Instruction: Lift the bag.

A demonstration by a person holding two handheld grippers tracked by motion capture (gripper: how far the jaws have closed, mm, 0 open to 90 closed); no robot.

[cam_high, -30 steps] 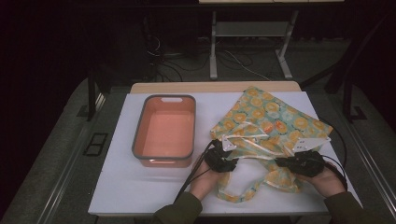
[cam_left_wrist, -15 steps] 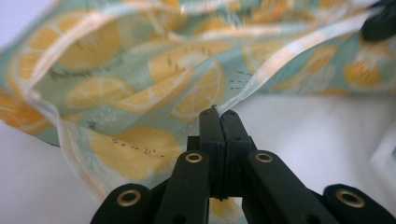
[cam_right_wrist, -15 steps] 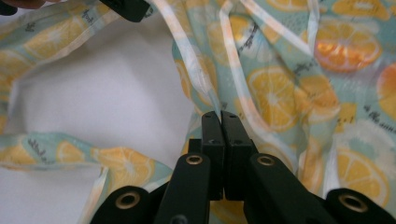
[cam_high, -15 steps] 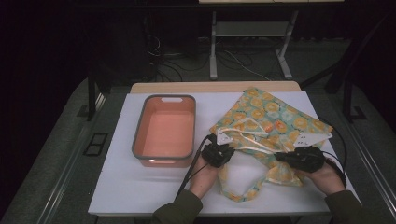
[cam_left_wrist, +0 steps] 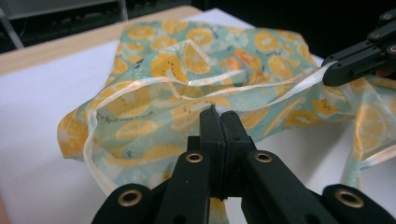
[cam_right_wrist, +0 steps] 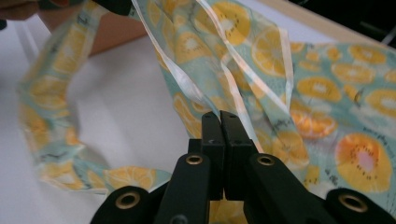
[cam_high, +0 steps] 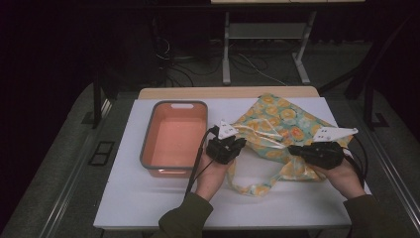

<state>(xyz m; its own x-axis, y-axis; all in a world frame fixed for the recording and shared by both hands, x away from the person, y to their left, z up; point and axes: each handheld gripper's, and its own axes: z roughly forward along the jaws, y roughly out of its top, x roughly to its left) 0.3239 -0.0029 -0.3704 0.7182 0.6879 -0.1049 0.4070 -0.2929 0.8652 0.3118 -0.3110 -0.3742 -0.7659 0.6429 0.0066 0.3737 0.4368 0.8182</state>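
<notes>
A teal cloth bag point(cam_high: 285, 116) printed with orange slices lies on the right half of the white table point(cam_high: 143, 201). Its long strap point(cam_high: 257, 188) loops toward the front edge. My left gripper point(cam_high: 241, 142) is shut on the bag's pale-trimmed rim, with the fabric point(cam_left_wrist: 154, 107) pinched between its tips point(cam_left_wrist: 218, 114). My right gripper point(cam_high: 293, 148) is shut on the same rim further right, and its tips point(cam_right_wrist: 219, 116) clamp the cloth point(cam_right_wrist: 336, 84). The rim hangs lifted between the two grippers. In the left gripper view the right gripper point(cam_left_wrist: 329, 74) shows at the upper right, gripping the trim.
An empty salmon tub with a grey rim point(cam_high: 148, 134) stands on the left half of the table, close beside my left hand. The table's wooden far edge point(cam_high: 198, 92) meets dark floor with cables and a desk frame behind.
Both hands have risen and pulled the bag's rim up off the table. The left gripper has shifted slightly toward the tub, and the rim is stretched tauter between the two.
</notes>
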